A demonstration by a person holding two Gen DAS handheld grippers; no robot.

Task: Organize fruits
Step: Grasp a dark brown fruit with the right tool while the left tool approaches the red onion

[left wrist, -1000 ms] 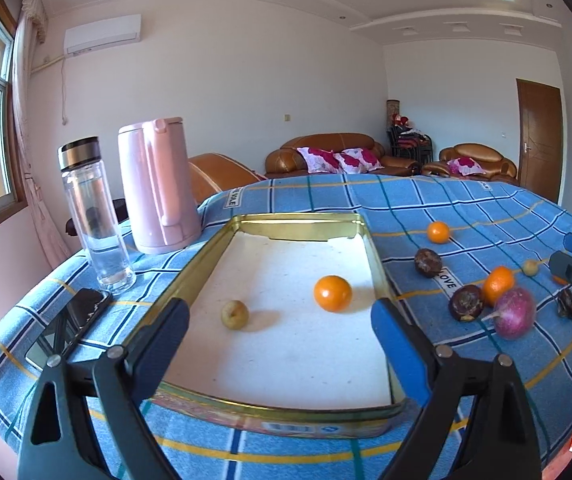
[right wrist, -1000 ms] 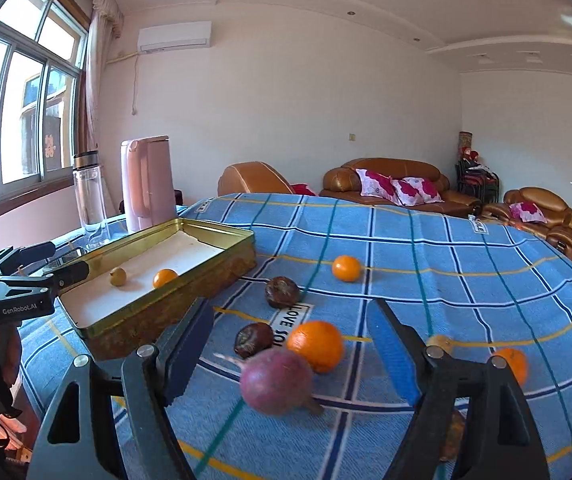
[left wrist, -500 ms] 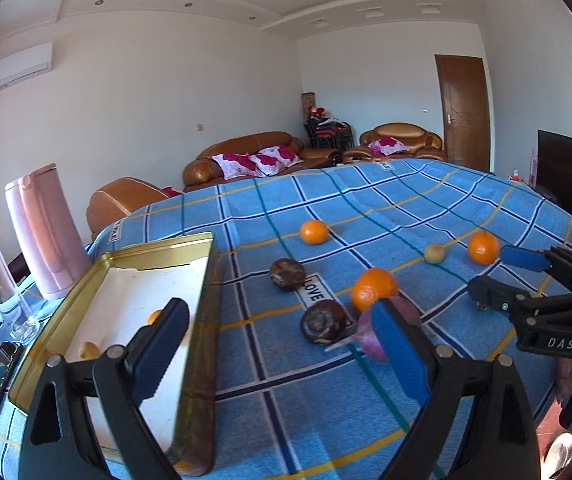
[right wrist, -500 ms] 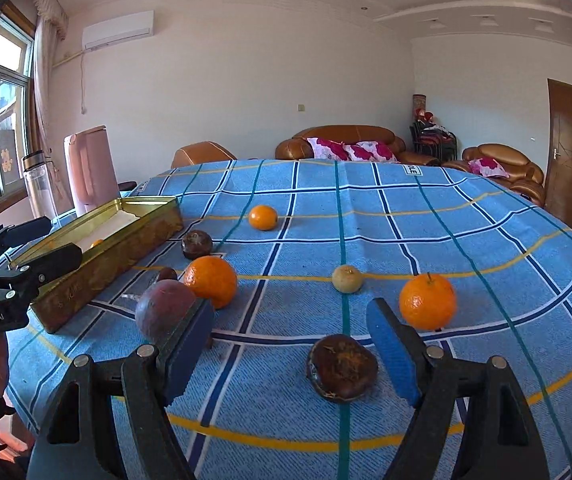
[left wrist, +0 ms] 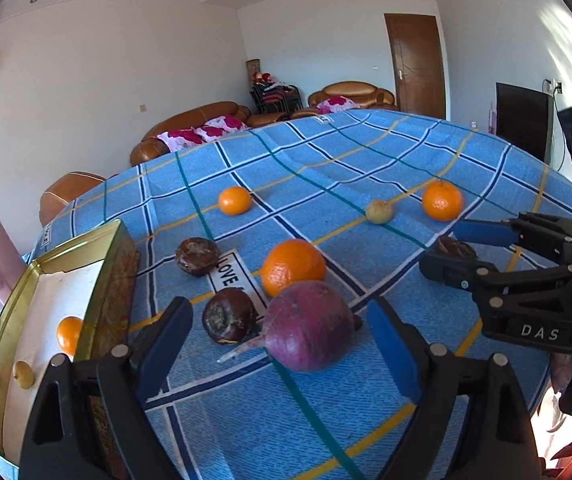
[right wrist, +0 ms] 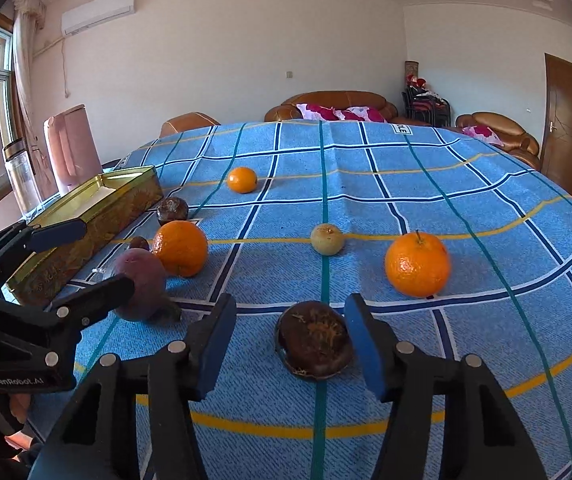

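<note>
My left gripper (left wrist: 282, 340) is open, its blue pads on either side of a purple round fruit (left wrist: 309, 326) on the blue checked cloth, not closed on it. An orange (left wrist: 293, 266) and a dark brown fruit (left wrist: 228, 316) lie just beyond. My right gripper (right wrist: 289, 340) is open around another dark brown fruit (right wrist: 313, 340). A gold tin tray (left wrist: 114, 280) at the left holds a small orange (left wrist: 69, 334) and a yellow fruit (left wrist: 24, 374). More oranges (right wrist: 417, 266) (right wrist: 242, 180) and a pale yellow fruit (right wrist: 327, 239) lie on the cloth.
A pink kettle (right wrist: 72, 148) and a glass bottle (right wrist: 24, 180) stand behind the tray at the left. A third dark fruit (right wrist: 172, 210) sits by the tray's corner. The table edge runs close below both grippers. Sofas stand behind the table.
The left gripper has swung right from over the tray and come down around the purple fruit. The right gripper has moved right and closer, now framing the dark brown fruit. Both stay open.
</note>
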